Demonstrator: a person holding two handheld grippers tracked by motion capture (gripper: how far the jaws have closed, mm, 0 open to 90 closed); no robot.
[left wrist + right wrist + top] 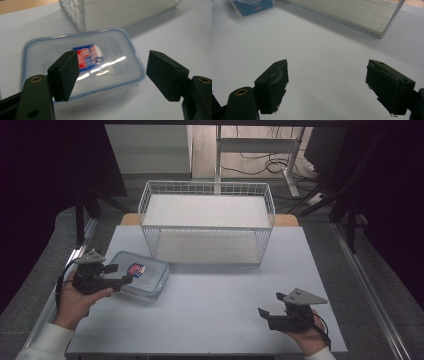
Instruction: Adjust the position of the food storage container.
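Pale grey table [225, 290]: clear lidded plastic box with blue seal [141, 274] sits near-left, ungrasped, outside the white wire basket [207, 220]; left gripper [116, 276] spread over it, right gripper [270, 306] spread, idle; pickup pending.

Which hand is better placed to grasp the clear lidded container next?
Left. The left gripper sits right at the clear container, jaws open and aimed at its lid. The right gripper is far across the table, jaws open over bare surface.
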